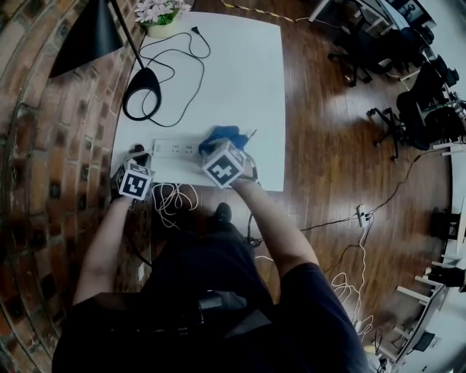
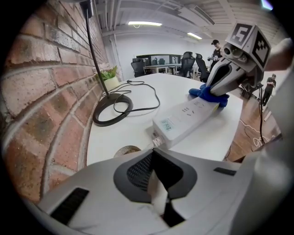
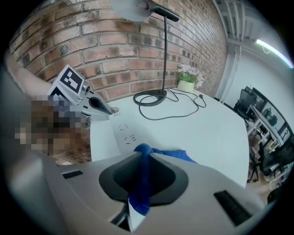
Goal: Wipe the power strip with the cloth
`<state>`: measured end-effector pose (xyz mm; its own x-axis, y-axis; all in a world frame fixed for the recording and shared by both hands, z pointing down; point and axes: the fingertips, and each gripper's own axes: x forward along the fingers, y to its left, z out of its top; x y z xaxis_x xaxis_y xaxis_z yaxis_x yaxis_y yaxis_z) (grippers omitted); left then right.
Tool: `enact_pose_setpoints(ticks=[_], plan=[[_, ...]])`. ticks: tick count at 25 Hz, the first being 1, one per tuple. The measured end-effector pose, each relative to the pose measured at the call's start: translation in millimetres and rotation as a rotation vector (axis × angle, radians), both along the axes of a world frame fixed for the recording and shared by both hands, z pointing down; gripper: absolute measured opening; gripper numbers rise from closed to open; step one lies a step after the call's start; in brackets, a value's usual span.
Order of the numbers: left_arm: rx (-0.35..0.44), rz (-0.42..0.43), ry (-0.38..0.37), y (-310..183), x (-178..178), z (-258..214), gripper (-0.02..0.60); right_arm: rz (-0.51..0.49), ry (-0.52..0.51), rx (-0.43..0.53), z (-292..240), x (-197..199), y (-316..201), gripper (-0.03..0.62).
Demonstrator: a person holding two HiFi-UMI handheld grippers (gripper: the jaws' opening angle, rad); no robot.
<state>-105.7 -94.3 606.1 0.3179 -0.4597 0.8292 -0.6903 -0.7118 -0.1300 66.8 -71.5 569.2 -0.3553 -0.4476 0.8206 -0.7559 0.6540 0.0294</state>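
White surface with five items laid out on it
Rectangular white surface (image 1: 240,80), one long side against a brick wall (image 1: 51,131); carries: white power strip (image 1: 173,148) lying flat along the near edge; blue cloth (image 1: 222,135) bunched over the strip's right end; black ring-shaped lamp base (image 1: 142,95) on the wall side; black cord (image 1: 178,55) looping loose from that base across the far half, its plug (image 1: 194,30) lying free; potted plant (image 1: 162,22) with pale flowers at the far wall-side corner
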Motion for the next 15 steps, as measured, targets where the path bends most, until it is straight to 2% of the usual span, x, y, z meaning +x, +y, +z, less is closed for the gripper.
enact_pose_setpoints(ticks=[6, 10, 15], plan=[[-0.021, 0.001, 0.033, -0.5, 1.1, 0.4, 0.008, 0.103, 0.009, -0.01, 2.6, 30.4, 3.9, 0.044], [-0.025, -0.003, 0.071, 1.2, 1.8, -2.1, 0.004, 0.134, 0.065, -0.037, 10.4, 52.7, 10.9, 0.041], [0.032, -0.019, 0.15, -5.6, 3.9, -17.7, 0.002, 0.261, -0.048, -0.04, 6.7, 71.0, 23.0, 0.041]])
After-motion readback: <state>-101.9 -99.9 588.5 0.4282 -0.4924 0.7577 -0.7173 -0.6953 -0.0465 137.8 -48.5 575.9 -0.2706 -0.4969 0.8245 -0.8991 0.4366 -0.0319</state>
